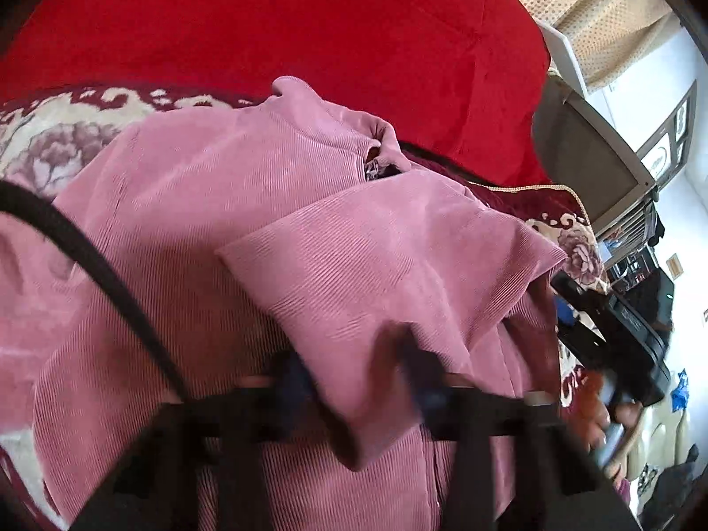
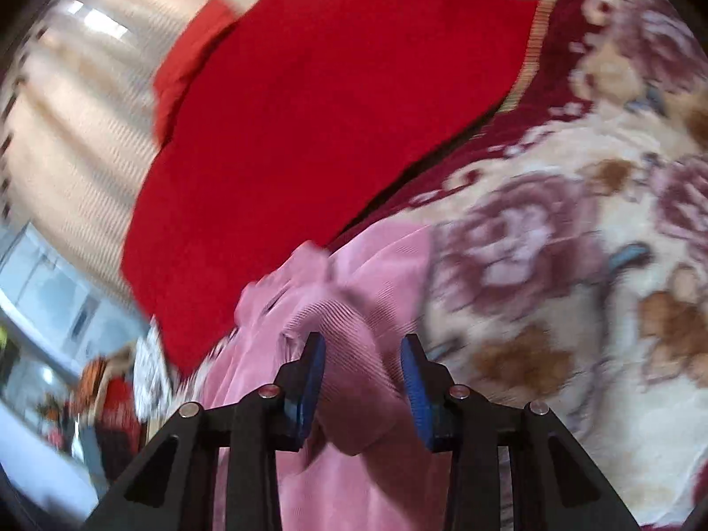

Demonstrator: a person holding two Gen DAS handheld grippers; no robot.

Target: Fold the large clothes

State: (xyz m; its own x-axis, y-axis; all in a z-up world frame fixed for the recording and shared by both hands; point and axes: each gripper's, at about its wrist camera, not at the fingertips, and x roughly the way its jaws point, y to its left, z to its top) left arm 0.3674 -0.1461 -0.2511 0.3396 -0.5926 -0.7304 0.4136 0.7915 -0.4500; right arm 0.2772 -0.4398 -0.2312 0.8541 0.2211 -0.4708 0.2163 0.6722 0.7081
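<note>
**Pink garment on the floral bed cover**

Left hand-held gripper (image 1: 354, 380), blurred, stands narrow with a fold of the pink ribbed garment (image 1: 212, 203) between its fingers. Right hand-held gripper (image 2: 363, 380) stands partly open around a bunched fold. Bare floral blanket (image 2: 553, 265) lies beside; red cloth (image 1: 309, 22) beyond.

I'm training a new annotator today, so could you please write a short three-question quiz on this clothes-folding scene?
1. True or false: the pink ribbed garment lies on a flowered blanket.
2. What lies beyond the garment, farther from both cameras? A) a red cloth B) a green towel C) a bare wooden board
3. What is between the fingers of the right gripper?

Key:
1. True.
2. A, the red cloth.
3. A fold of the pink garment; whether the blue pads press on it is unclear.
</note>
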